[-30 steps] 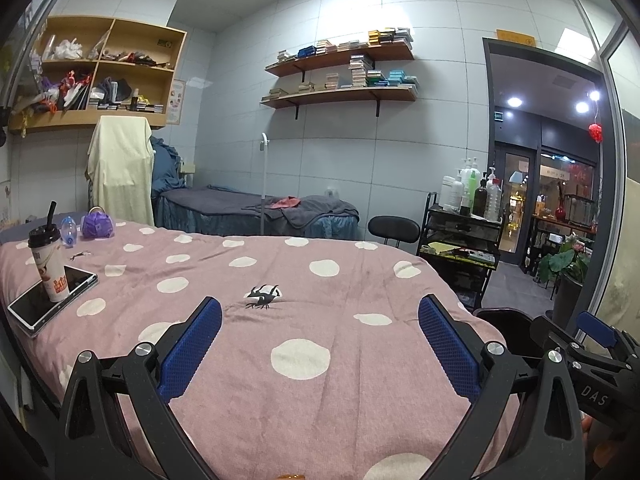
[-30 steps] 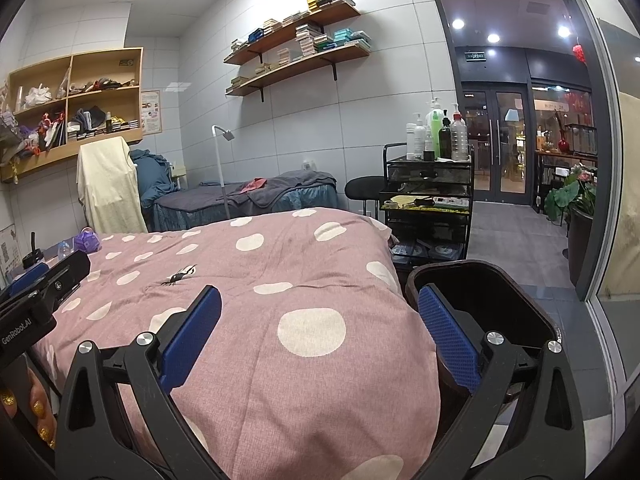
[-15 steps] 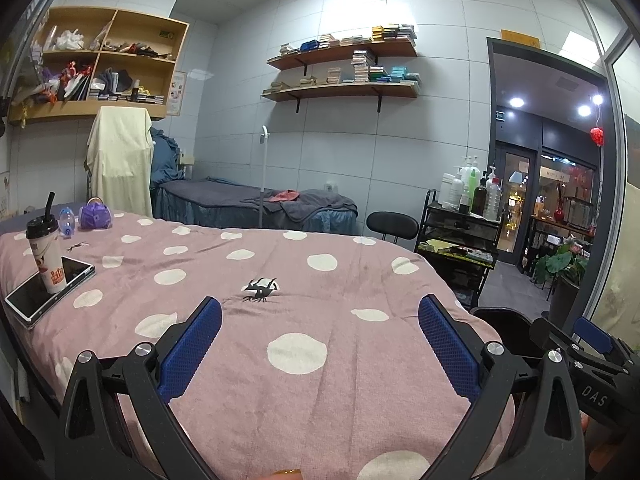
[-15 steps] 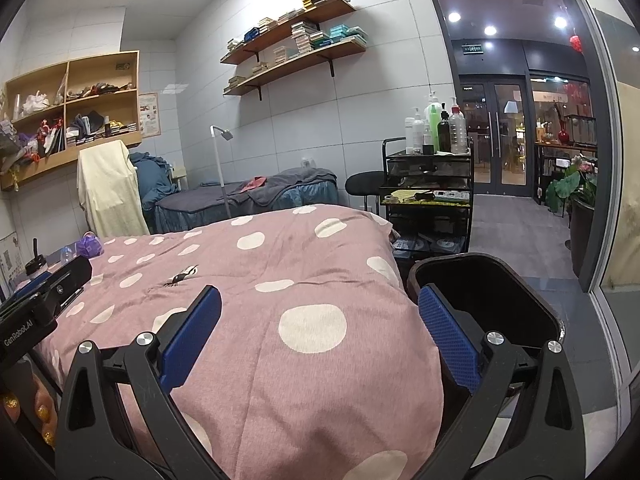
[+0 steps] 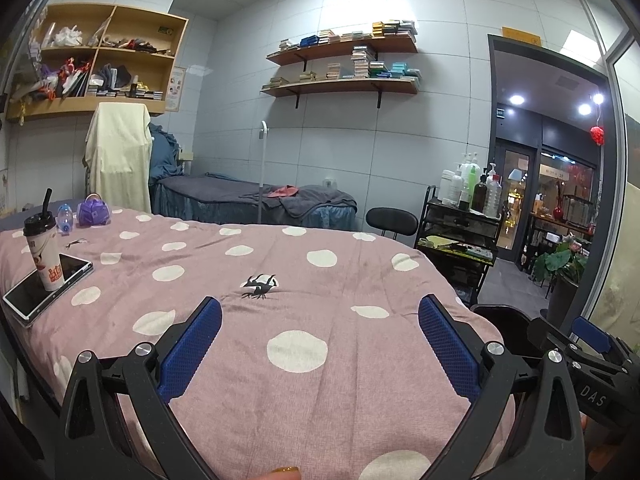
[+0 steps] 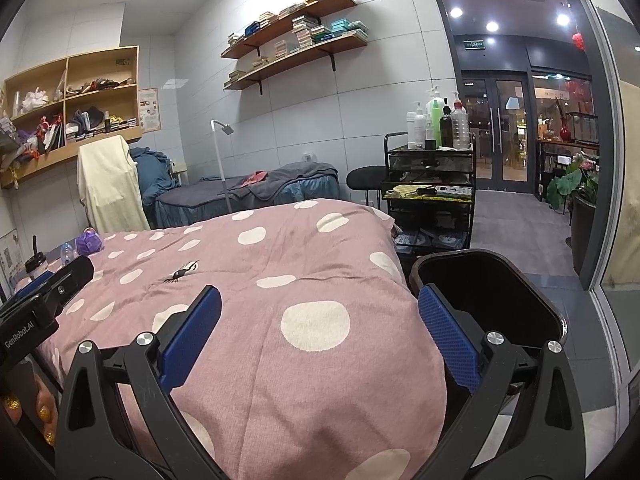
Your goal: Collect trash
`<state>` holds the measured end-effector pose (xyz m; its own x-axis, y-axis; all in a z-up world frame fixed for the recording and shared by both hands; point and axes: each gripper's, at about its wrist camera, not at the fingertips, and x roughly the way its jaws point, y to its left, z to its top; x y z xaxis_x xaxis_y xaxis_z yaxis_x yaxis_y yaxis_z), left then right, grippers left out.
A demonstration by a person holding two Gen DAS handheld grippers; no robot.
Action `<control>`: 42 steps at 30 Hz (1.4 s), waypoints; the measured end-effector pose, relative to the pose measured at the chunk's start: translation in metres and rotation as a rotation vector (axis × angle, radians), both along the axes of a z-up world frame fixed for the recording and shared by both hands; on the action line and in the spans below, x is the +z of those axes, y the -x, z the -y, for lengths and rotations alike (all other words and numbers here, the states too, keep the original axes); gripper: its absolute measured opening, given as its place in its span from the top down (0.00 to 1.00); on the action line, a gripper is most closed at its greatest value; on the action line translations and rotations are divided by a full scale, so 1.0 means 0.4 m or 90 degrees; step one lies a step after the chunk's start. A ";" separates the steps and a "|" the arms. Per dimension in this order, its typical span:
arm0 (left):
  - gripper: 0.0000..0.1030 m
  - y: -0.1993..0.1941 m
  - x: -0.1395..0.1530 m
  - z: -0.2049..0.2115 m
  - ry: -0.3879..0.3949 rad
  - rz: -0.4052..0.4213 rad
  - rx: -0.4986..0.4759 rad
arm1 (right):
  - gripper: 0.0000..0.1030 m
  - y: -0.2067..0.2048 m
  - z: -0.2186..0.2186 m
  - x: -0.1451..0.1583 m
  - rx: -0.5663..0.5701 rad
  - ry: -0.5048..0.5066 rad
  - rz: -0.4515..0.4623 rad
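Both grippers wide open, nothing held: left gripper [image 5: 320,344], right gripper [image 6: 320,332], hovering over the polka-dot bed cover [image 5: 304,392]. Trash candidates: takeaway cup [image 5: 43,254] standing on a tablet [image 5: 48,284] at far left, small black scrap [image 5: 260,285] mid-bed. Black bin [image 6: 492,292] sits beside the bed's right edge. Risk — clipping the cup topples it onto the tablet; scrap lies flat, easy to pinch cloth instead. Versus a second ago — the left view sits slightly higher, bed lower in frame.
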<state>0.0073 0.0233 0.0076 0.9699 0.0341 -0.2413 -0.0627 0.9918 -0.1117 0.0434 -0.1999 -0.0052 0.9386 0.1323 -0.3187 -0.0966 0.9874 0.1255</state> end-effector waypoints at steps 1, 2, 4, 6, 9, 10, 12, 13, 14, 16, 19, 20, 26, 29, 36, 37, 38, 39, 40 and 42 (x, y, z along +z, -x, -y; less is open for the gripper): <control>0.06 0.000 0.000 0.001 0.000 0.000 0.000 | 0.06 -0.002 0.000 0.001 0.000 0.000 0.000; 0.06 0.000 0.000 0.001 -0.001 0.000 -0.002 | 0.06 -0.003 -0.001 0.000 -0.001 0.000 0.000; 0.06 -0.004 -0.002 0.004 -0.004 0.000 -0.002 | 0.06 -0.003 -0.001 0.000 -0.001 0.000 -0.001; 0.06 -0.004 -0.004 0.006 -0.008 0.000 -0.001 | 0.06 -0.003 -0.001 0.000 -0.002 0.001 0.000; 0.06 -0.006 -0.004 0.008 -0.009 -0.001 -0.001 | 0.06 -0.003 0.000 0.000 -0.001 0.000 0.000; 0.06 -0.005 -0.005 0.007 -0.009 -0.001 0.000 | 0.06 -0.003 0.000 0.000 -0.001 0.001 0.000; 0.06 -0.007 -0.004 0.009 -0.009 -0.001 -0.001 | 0.06 -0.003 0.000 0.000 -0.001 0.001 0.000; 0.06 -0.007 -0.004 0.009 -0.009 -0.001 -0.001 | 0.06 -0.003 0.000 0.000 -0.001 0.000 0.000; 0.06 -0.007 -0.004 0.009 -0.009 -0.001 -0.001 | 0.06 -0.004 0.000 0.000 -0.001 0.000 0.000; 0.06 -0.008 -0.004 0.010 -0.011 -0.001 -0.001 | 0.06 -0.004 0.000 0.000 -0.001 0.001 -0.001; 0.06 -0.009 -0.005 0.013 -0.014 -0.001 -0.001 | 0.06 -0.003 0.001 -0.001 -0.002 -0.001 0.000; 0.06 -0.009 -0.005 0.013 -0.013 -0.001 -0.001 | 0.06 -0.004 0.000 -0.002 -0.002 0.000 0.000; 0.06 -0.008 -0.005 0.015 -0.016 -0.002 0.001 | 0.06 -0.004 0.001 -0.001 -0.002 -0.001 -0.001; 0.06 -0.007 -0.006 0.015 -0.011 0.001 -0.001 | 0.06 -0.003 0.001 -0.001 -0.003 -0.001 -0.001; 0.06 -0.002 -0.004 0.023 -0.019 0.006 0.006 | 0.06 -0.003 0.002 -0.002 -0.003 -0.001 -0.001; 0.06 -0.002 -0.004 0.024 -0.021 0.005 0.010 | 0.06 -0.003 0.002 -0.003 -0.003 0.000 -0.001; 0.06 -0.001 -0.004 0.025 -0.024 0.005 0.013 | 0.06 -0.003 0.002 -0.003 -0.003 -0.001 -0.001; 0.06 -0.001 -0.004 0.026 -0.025 0.005 0.013 | 0.06 -0.003 0.002 -0.003 -0.003 -0.002 -0.002; 0.06 -0.001 -0.003 0.026 -0.026 0.005 0.013 | 0.06 -0.003 0.002 -0.003 -0.002 -0.003 -0.002; 0.06 0.001 -0.003 0.028 -0.029 0.005 0.013 | 0.06 -0.002 0.003 -0.005 -0.003 -0.003 -0.002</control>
